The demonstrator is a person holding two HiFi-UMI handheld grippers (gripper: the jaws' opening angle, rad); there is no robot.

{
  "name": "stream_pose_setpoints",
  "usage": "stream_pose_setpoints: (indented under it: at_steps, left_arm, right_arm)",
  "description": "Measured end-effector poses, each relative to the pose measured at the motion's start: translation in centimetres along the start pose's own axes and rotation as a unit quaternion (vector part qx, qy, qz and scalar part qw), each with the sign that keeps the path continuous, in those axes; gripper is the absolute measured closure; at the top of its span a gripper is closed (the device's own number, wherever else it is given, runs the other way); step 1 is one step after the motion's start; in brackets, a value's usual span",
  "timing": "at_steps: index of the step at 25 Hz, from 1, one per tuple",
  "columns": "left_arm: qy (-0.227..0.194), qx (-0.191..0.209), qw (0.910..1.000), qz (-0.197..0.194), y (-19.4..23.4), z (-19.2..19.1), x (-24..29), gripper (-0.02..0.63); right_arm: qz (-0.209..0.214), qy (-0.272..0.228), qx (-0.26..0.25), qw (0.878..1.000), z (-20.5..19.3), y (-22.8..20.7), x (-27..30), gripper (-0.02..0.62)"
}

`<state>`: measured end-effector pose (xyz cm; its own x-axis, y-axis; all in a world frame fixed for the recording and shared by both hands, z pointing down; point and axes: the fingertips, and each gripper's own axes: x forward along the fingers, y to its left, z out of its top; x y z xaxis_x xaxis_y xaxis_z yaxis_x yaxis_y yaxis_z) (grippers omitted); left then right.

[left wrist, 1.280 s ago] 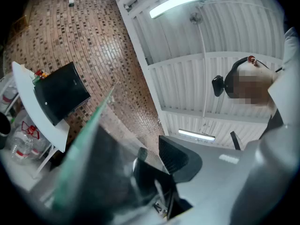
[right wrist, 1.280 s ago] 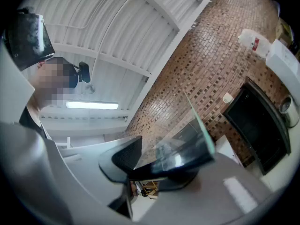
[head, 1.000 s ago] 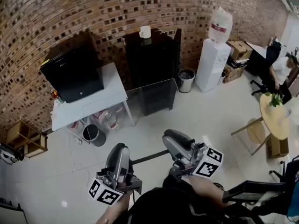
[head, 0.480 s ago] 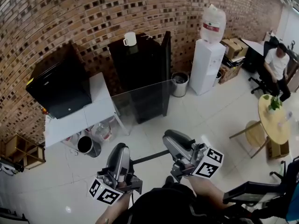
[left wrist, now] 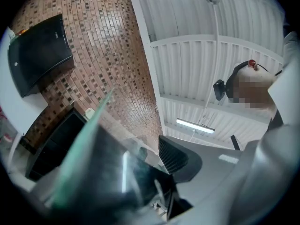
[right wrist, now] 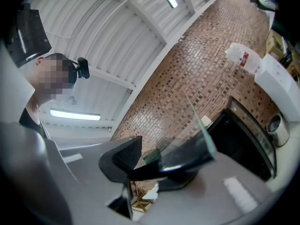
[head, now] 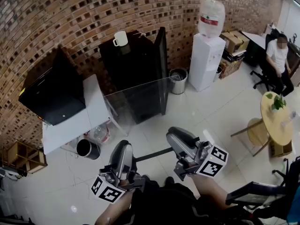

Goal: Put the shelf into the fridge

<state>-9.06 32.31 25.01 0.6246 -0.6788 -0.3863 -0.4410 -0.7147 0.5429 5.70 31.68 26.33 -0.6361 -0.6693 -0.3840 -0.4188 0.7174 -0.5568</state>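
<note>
Both grippers hold a clear glass shelf [head: 140, 108] upright by its dark lower trim [head: 151, 154]. My left gripper [head: 124, 149] is shut on the shelf's left end and my right gripper [head: 178, 138] on its right end. The pane's green edge runs between the left gripper's [left wrist: 140, 172] jaws. In the right gripper view the shelf [right wrist: 199, 142] sits between the right gripper's [right wrist: 157, 165] jaws. Ahead, against the brick wall, stands the black fridge [head: 133, 62] with its door [head: 161, 69] swung open. The glass partly overlaps the fridge.
A white mug [head: 120, 38] sits on the fridge. Left of it is a white table [head: 70, 125] bearing a black microwave [head: 51, 95]. A bin [head: 178, 80] and a water dispenser [head: 206, 55] stand to the right. A round table [head: 281, 125] and a seated person [head: 279, 55] are far right.
The head view has swung, so the fridge, table and microwave have slid left in the picture. Both grippers keep the same hold on the shelf.
</note>
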Motion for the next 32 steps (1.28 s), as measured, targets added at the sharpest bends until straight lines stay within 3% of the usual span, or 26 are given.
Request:
stream_pose_setpoints:
  at_steps: [16,32]
  left_arm:
    - [0.023,-0.026,0.999,-0.029,8.0,1.4,6.9,0.522]
    - [0.048,-0.058,0.9965,-0.036,17.3,2.9,9.7,0.52]
  right_arm:
    - [-0.041,-0.015,-0.012,0.999,1.4,-6.9,6.2,0.485]
    - [-0.087,-0.015,0.001,0.996,-1.3,-12.6,12.6,0.488]
